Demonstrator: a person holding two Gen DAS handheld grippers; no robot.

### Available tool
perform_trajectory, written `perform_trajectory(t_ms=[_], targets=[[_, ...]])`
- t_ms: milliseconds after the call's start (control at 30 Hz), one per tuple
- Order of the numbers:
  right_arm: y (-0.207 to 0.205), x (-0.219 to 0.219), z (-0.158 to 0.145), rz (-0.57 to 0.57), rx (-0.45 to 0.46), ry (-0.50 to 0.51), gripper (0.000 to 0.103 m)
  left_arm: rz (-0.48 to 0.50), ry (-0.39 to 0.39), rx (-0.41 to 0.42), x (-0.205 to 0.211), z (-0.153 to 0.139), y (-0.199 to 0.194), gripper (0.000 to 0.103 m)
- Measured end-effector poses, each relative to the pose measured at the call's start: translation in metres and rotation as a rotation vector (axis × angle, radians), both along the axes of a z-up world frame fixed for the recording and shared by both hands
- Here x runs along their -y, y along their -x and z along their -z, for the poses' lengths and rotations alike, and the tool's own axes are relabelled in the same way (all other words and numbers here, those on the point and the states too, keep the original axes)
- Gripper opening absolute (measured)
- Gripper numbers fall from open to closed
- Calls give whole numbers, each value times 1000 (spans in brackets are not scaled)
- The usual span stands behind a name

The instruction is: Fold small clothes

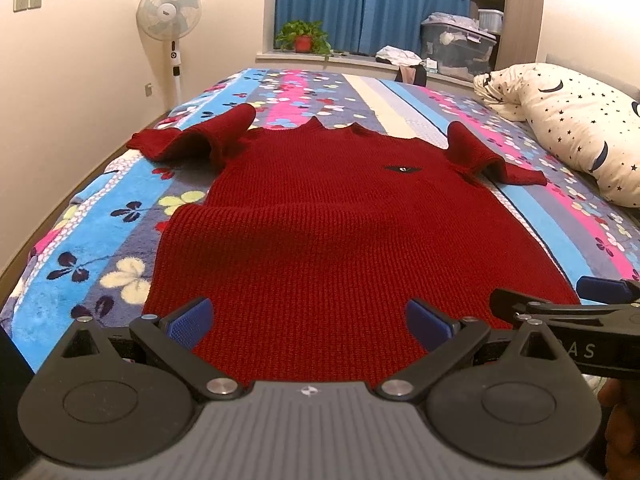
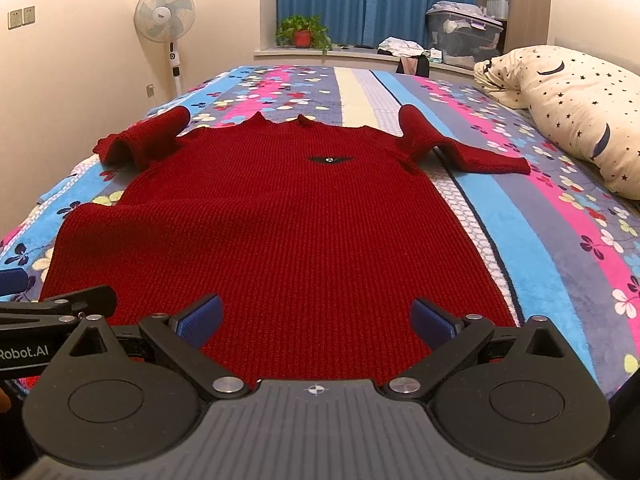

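A dark red knit sweater lies flat, front up, on the bed, neck away from me and hem toward me; it also shows in the right wrist view. Both sleeves are bunched and humped near the shoulders, the left sleeve and the right sleeve. My left gripper is open and empty just above the hem, toward its left part. My right gripper is open and empty above the hem's right part. Each gripper shows at the edge of the other's view.
The bed has a flowered striped blanket. A star-print pillow lies at the right. A standing fan is by the far left wall. A potted plant and storage boxes sit on the window ledge.
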State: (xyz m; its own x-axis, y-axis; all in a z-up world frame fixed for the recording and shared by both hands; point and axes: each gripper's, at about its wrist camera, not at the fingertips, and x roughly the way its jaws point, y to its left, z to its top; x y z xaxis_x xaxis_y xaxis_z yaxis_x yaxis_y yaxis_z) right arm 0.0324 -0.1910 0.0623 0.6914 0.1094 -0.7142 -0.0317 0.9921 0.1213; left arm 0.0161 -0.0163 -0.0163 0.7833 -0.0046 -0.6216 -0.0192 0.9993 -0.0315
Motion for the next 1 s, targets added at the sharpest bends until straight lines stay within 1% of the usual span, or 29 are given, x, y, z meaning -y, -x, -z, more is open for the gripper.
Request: perform_trajectory(t_ms=[1000], targets=[[-5,-4,-3,1,-2,8,100,-1,1,-3,-1,0,0,103]])
